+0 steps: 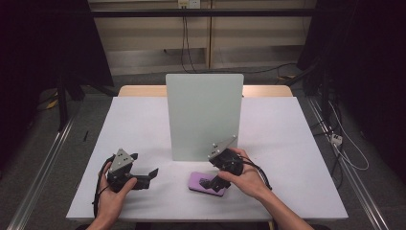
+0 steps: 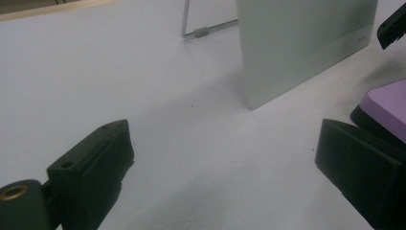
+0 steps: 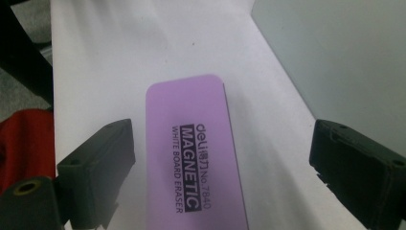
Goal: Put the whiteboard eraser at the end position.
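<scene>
My right gripper (image 1: 214, 182) hangs over the purple whiteboard eraser (image 1: 207, 184), which lies flat on the white table (image 1: 139, 124) near its front edge, just in front of the upright grey-green board (image 1: 203, 115). In the right gripper view the eraser (image 3: 194, 153) sits between my jaws, which stand wide with a gap on each side, touching nothing. My left gripper (image 1: 146, 176) rests toward the front left of the table, jaws wide apart and empty.

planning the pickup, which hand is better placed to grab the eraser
Right: its claw hangs open straddling the eraser. The left claw is open too, but off to the side over bare table.
</scene>
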The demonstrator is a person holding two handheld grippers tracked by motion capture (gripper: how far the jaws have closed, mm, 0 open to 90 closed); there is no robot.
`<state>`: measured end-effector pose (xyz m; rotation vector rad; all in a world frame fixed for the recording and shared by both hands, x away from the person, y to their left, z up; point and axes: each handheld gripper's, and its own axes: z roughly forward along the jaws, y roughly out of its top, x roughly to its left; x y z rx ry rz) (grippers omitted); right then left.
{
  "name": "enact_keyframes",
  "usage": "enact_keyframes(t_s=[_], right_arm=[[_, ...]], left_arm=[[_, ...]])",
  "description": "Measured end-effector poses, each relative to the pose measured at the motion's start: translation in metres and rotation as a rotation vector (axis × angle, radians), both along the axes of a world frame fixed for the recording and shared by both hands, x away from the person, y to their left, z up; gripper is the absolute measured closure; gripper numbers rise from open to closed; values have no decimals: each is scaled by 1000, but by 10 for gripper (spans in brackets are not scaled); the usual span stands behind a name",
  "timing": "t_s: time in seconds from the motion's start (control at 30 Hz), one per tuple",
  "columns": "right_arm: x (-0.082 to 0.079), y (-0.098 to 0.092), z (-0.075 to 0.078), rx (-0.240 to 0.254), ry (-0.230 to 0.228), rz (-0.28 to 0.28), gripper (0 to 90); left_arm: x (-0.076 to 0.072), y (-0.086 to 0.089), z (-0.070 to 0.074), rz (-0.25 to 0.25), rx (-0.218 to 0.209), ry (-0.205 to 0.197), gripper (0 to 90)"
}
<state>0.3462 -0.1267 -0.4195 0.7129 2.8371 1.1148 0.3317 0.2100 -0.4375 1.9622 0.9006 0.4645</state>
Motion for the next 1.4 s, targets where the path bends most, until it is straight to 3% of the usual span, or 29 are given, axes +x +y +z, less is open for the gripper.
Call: enact_keyframes(t_s=[0.23, 0.33, 0.4, 0.57, 0.77, 0.97, 1.4], right_arm=[[0, -4, 5, 13, -58, -83, 91], [2, -7, 8, 36, -51, -116, 92], [3, -9, 11, 24, -78, -140, 92], [0, -17, 15, 42, -96, -187, 95], [-4, -26, 13, 55, -134, -242, 97], [-8, -43, 11, 92, -160, -338, 101], [-19, -69, 9, 137, -230, -465, 105]], left_arm=[[-1, -1, 0, -5, -4, 0, 55], [0, 0, 0, -2, 0, 0, 55], [0, -1, -1, 2, -6, 8, 55], [0, -2, -1, 0, 1, 2, 55], [0, -1, 0, 5, -4, -2, 55], [0, 1, 1, 12, 0, -3, 56], [0, 1, 1, 25, -3, -2, 52]])
